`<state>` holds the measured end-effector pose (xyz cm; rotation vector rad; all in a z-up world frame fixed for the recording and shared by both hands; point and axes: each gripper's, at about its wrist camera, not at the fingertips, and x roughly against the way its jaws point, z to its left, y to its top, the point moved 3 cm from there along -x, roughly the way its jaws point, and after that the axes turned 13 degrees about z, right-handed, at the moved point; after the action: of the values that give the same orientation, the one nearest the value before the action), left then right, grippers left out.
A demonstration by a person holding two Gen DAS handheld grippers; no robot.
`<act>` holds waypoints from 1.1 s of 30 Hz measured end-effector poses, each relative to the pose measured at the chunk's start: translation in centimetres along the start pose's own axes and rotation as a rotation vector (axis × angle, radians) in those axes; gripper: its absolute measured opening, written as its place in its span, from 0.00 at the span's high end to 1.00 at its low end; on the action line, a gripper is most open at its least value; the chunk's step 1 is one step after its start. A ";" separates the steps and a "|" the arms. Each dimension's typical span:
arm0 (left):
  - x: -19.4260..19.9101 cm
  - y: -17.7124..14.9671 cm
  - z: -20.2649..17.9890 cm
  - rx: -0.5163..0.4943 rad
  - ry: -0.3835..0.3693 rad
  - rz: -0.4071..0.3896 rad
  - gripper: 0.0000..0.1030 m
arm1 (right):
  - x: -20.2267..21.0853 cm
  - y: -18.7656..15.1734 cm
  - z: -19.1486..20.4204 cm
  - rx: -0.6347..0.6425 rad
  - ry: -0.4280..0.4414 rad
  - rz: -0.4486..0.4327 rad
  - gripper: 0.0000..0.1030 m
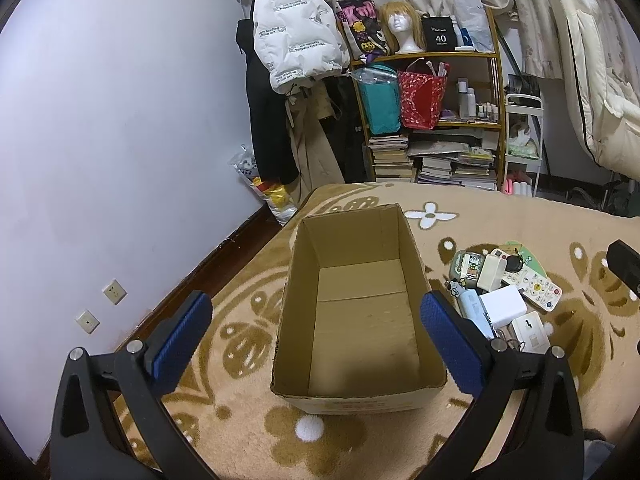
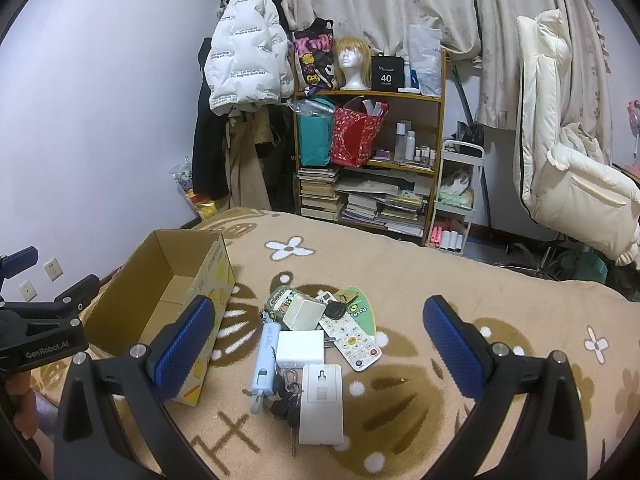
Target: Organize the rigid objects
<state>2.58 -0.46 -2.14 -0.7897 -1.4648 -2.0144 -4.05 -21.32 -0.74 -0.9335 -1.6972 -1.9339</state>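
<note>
Both our grippers, left gripper (image 1: 316,320) and right gripper (image 2: 320,336), hang with fingers wide apart, holding nothing. Cardboard box (image 1: 352,312) is empty; pile of gadgets (image 2: 316,336) lies on the blanket (image 2: 440,280) just beside it. Risk: tangled keys (image 2: 290,396) drag neighbours; slick white charger (image 2: 301,348) could slip.

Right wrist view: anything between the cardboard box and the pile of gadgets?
Nothing: only bare blanket separates the cardboard box from the pile. The left wrist view agrees.
</note>
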 end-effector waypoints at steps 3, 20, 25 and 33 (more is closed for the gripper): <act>0.0 -0.1 0.0 0.000 0.001 0.001 0.00 | 0.0 0.0 0.0 0.001 -0.001 0.000 0.00; 0.0 -0.4 -0.3 -0.001 -0.004 0.002 0.00 | 0.0 0.0 0.0 0.005 -0.002 0.002 0.00; 0.1 -0.4 -0.3 -0.006 -0.006 0.003 0.00 | 0.1 -0.1 0.4 0.007 -0.005 0.001 0.00; 0.2 -0.3 -0.3 -0.010 -0.005 0.001 0.00 | 0.1 -0.1 0.5 0.008 -0.004 0.003 0.00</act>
<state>2.14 -0.68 -2.26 -0.7998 -1.4584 -2.0218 -4.10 -20.82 -0.69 -0.9370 -1.7038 -1.9236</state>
